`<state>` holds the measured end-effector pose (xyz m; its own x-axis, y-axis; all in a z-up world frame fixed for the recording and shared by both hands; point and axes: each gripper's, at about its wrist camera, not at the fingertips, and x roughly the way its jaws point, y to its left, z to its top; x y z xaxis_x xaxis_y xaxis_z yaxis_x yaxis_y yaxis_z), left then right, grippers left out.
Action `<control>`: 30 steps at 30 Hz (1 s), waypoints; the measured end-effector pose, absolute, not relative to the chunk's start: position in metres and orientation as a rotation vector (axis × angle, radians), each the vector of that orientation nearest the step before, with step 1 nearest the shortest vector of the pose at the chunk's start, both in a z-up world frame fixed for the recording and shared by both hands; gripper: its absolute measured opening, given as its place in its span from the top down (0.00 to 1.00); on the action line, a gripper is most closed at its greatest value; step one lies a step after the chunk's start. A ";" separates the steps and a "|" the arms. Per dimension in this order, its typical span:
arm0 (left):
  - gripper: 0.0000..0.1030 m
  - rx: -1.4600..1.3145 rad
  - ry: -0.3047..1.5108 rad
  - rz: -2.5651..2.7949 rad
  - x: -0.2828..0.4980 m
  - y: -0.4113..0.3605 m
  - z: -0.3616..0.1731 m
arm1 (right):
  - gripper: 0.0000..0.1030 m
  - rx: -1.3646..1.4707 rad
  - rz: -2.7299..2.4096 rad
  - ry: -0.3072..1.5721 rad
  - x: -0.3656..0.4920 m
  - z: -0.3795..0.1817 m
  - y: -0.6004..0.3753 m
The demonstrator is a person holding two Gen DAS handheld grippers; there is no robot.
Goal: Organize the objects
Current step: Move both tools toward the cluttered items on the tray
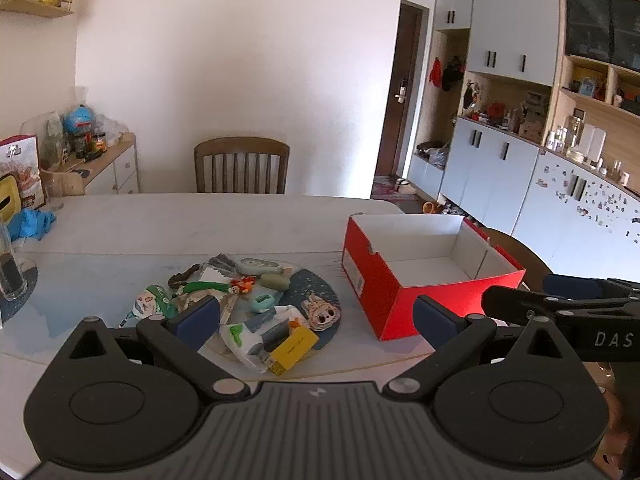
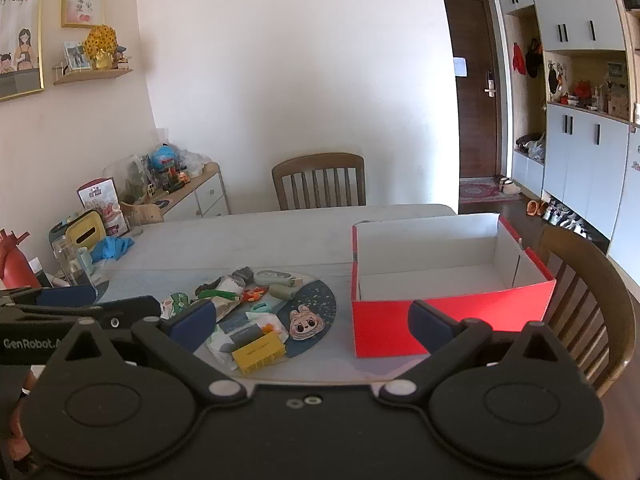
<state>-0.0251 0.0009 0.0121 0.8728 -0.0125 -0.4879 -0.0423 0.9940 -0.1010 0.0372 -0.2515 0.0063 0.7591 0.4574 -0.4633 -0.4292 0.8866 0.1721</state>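
A pile of small things lies on a dark round mat [image 1: 320, 284] on the pale table: a yellow box [image 1: 294, 346], a green tube [image 1: 204, 286], a teal gadget [image 1: 262, 302], packets and a hair tie. Right of it stands an empty red shoe box [image 1: 360, 268] with a white inside. My left gripper [image 1: 316, 318] hovers open above the near side of the pile, holding nothing. My right gripper [image 2: 311, 320] is open too, between the yellow box [image 2: 258, 350] and the red shoe box [image 2: 380, 328]. Each gripper shows at the edge of the other's view.
A wooden chair [image 1: 241, 166] stands behind the table and another [image 2: 592, 300] at its right side. At the table's left are a glass [image 1: 10, 268], a blue glove [image 1: 32, 222], a yellow tissue box [image 2: 86, 234] and a red bottle [image 2: 12, 260]. Cabinets line the right wall.
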 end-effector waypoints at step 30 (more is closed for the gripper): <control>0.00 -0.117 0.556 0.113 0.054 0.117 -0.028 | 0.01 -0.012 0.521 0.622 0.097 -0.026 -0.153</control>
<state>0.0542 0.1167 -0.0277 0.8432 0.0755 -0.5322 -0.1389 0.9871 -0.0800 0.0968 -0.1530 -0.0263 0.6888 0.4618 -0.5588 -0.4690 0.8717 0.1421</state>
